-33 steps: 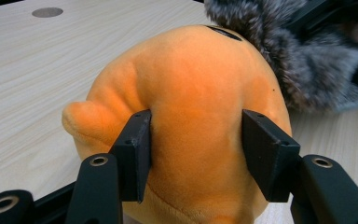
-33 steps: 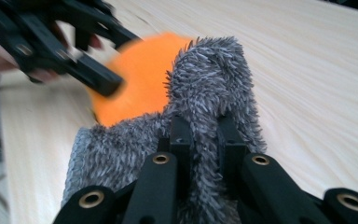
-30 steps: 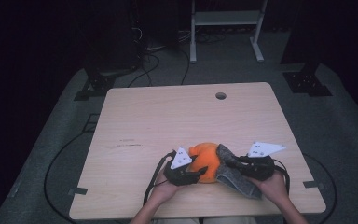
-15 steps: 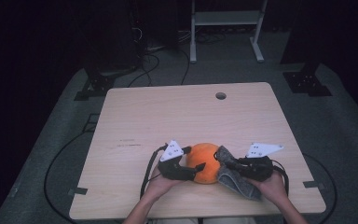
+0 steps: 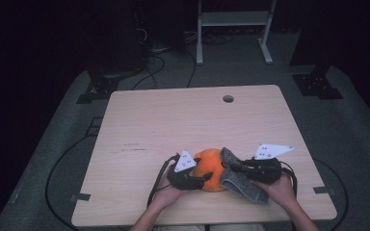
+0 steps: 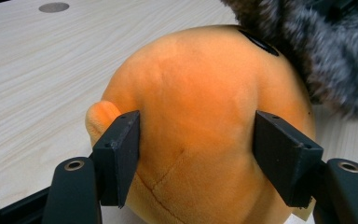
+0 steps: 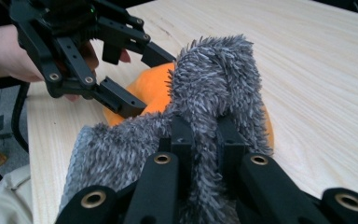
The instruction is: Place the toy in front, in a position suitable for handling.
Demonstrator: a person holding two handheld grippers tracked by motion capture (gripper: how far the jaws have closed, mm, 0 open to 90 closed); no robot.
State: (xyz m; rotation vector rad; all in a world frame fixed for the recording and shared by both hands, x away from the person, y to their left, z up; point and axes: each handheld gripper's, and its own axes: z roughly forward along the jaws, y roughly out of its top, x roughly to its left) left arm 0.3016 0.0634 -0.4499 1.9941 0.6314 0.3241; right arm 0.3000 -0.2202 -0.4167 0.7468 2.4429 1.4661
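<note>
Since the earlier frames the left tongs [image 5: 203, 179] have gone from beside the orange plush toy [image 5: 211, 168] to around it; their jaws sprang wide and have just been closing again, with the toy between them. The right tongs [image 5: 241, 169] have kept their hold on the grey fuzzy cloth [image 5: 241, 184] throughout.

Left side: in the left gripper view both black pads [image 6: 121, 154] press against the flanks of the plush toy [image 6: 200, 140], one on each side, so these tongs are clamped on it. The person's left hand [image 5: 169, 195] bears them from the near edge.

Centre: the toy rests on the wooden tabletop [image 5: 183, 125], close to the near edge, with the cloth draped against its right side and top.

Right side: in the right gripper view the jaws stand together, pinching a raised fold of the cloth [image 7: 214, 93]. The rest of the cloth lies on the tabletop towards the person's right hand [image 5: 282, 187].

Far side: a round hole [image 5: 228, 98] in the tabletop, well apart from the work.
</note>
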